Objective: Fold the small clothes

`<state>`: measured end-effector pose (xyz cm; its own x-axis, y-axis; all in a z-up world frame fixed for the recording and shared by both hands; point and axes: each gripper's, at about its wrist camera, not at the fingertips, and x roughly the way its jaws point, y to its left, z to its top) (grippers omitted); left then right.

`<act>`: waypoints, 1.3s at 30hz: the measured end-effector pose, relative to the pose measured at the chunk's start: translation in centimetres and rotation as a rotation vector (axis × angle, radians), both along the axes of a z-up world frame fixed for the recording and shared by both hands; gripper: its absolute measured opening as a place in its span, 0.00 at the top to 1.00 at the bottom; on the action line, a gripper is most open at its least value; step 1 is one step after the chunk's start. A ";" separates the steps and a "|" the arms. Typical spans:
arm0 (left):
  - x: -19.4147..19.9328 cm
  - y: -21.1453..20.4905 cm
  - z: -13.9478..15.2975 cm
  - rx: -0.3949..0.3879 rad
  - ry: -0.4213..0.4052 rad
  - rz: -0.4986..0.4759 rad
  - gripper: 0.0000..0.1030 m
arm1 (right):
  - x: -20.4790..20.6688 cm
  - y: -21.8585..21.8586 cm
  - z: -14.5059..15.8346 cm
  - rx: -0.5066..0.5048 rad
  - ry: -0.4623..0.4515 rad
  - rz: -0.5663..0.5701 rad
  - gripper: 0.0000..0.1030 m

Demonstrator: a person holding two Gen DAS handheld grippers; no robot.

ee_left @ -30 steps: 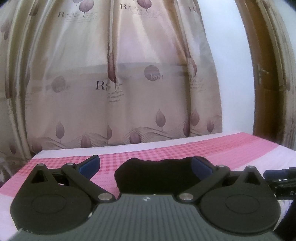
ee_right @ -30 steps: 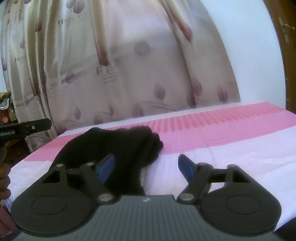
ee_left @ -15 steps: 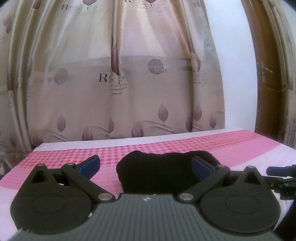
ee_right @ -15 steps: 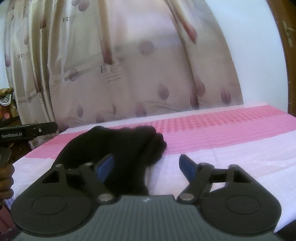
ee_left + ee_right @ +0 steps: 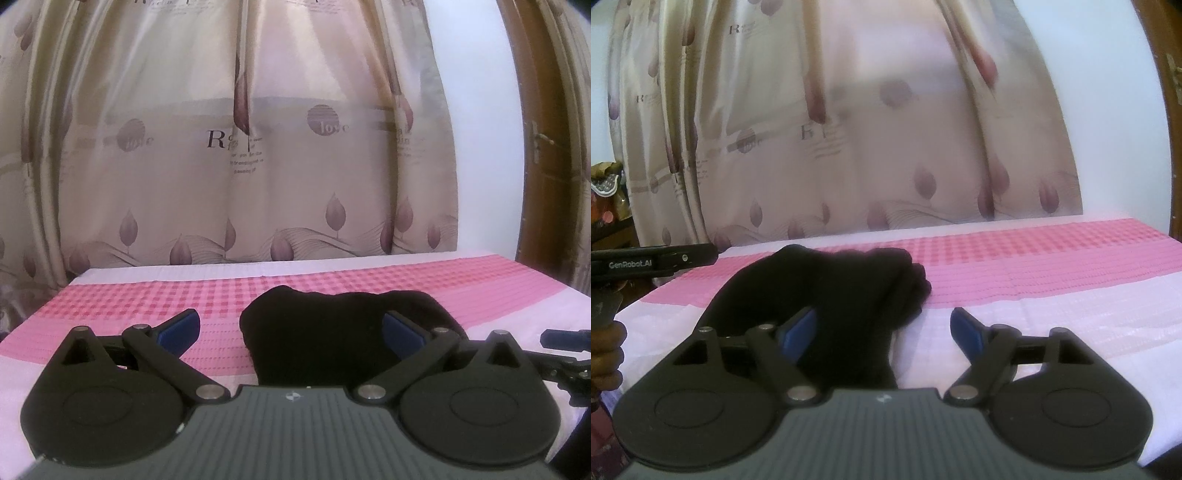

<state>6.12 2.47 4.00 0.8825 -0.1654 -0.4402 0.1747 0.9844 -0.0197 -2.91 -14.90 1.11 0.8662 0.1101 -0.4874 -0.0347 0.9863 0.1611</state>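
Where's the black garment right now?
The black garment lies bunched on the pink checked cloth, right of centre in the left wrist view, beside the left tongs' right finger. In the right wrist view it sits left of centre.

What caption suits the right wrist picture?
Open right tongs before a bunched black garment on a pink-checked bedcover.

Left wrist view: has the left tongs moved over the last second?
Yes. The curtain print and the pink checked cloth sit lower in frame, so the left tongs have tilted or risen slightly; black garment still lies between them.
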 end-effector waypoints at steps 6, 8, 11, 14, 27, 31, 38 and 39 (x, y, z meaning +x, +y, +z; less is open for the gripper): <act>0.2 0.1 -0.3 0.004 0.007 0.009 0.00 | 0.0 0.1 0.0 -0.001 0.003 0.007 0.22; 0.3 0.1 -0.5 0.009 0.014 0.014 0.00 | 0.0 0.2 0.0 -0.004 -0.001 0.012 0.22; 0.5 0.3 -0.7 0.008 0.020 0.024 0.00 | 0.1 0.3 -0.1 -0.004 0.001 0.018 0.22; 0.6 0.6 -0.6 -0.002 0.021 0.032 0.00 | 0.6 0.4 -0.1 0.000 0.012 0.025 0.22; 0.4 1.3 0.1 0.005 -0.021 0.049 0.00 | 1.2 1.5 -0.1 -0.012 0.022 0.062 0.21; 0.4 1.4 -0.1 -0.001 -0.014 0.043 0.00 | 1.2 1.6 -0.2 -0.011 0.025 0.064 0.21; 0.1 0.7 -0.4 0.022 -0.023 0.019 0.00 | 1.2 1.5 -0.2 -0.005 0.032 0.059 0.21; 0.1 0.6 -0.4 0.025 -0.024 0.014 0.00 | 1.2 1.5 -0.2 -0.004 0.032 0.059 0.21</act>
<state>6.22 3.05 3.60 0.8953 -0.1418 -0.4224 0.1606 0.9870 0.0089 -1.69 -13.40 0.89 0.8420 0.1581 -0.5157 -0.0873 0.9834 0.1589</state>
